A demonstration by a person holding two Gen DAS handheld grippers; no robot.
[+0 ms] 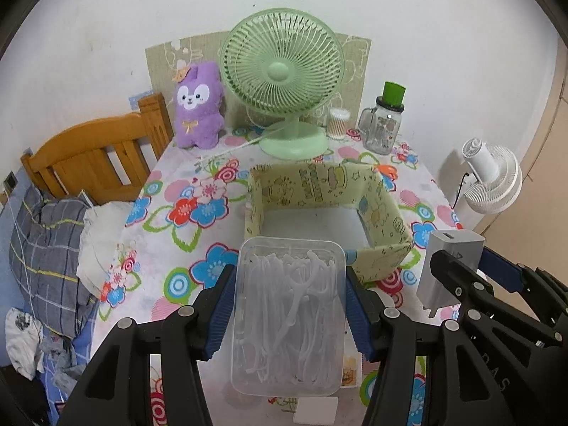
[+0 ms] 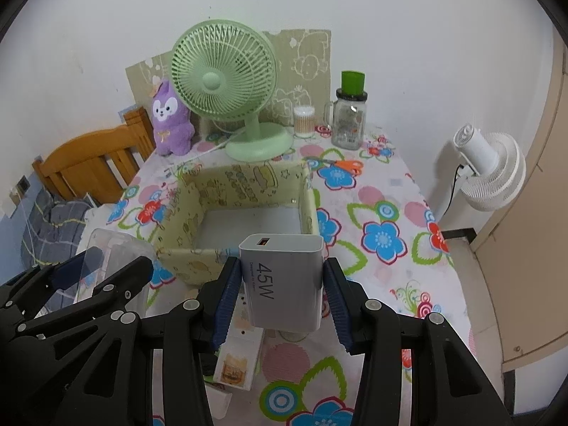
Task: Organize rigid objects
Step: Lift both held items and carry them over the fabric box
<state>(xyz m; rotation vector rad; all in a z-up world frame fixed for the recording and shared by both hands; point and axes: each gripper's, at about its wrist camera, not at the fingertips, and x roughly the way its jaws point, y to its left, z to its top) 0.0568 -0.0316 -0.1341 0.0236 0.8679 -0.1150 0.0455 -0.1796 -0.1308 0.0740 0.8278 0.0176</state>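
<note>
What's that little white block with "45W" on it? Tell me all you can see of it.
The charger is a white, rounded plastic block, smooth and matte, with grey "45W" print on its face and one port on its top end. It is held off the flowered table, clamped on both sides by the right gripper and its blue pads. It hangs just in front of the open yellow box.

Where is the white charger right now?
The white charger is held in the right gripper, raised above the table just in front of the yellow fabric bin, to the right of the floss-pick box.
</note>
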